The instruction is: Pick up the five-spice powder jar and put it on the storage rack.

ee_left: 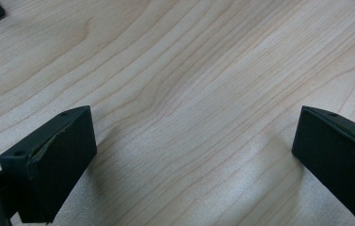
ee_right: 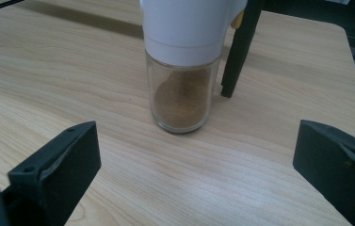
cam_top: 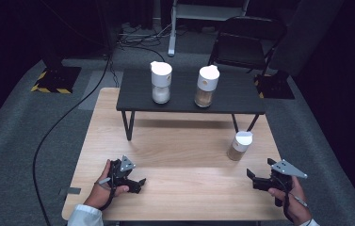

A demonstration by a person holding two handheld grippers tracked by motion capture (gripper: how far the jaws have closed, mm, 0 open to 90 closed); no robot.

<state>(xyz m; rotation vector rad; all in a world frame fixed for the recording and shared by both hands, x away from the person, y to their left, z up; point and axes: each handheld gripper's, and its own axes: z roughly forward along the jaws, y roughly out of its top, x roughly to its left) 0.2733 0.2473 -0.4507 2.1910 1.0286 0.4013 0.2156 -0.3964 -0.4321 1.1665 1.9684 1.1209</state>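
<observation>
Hands at the near edge of a pale wooden table [cam_top: 175,141] each hold a black two-jaw gripper. Near left, the left gripper [cam_top: 140,182] rests low over bare wood, jaws spread wide and holding nothing. Near right, the right gripper [cam_top: 250,174] points toward a small glass jar [cam_top: 239,146] with a white cap, partly filled with brown powder, standing upright on the table just beyond it; its jaws are also wide open and empty, with the jar centred ahead of the gap in the right gripper view [ee_right: 182,66]. Farther off, a low dark shelf [cam_top: 189,101] carries two taller white-capped jars, one with white contents [cam_top: 160,82] and one with brown [cam_top: 207,86]. The likely risk is tipping: the jar is tall and narrow, so a jaw nudging one side before the other closes could knock it over or push it against the shelf leg [ee_right: 238,52] just behind.
</observation>
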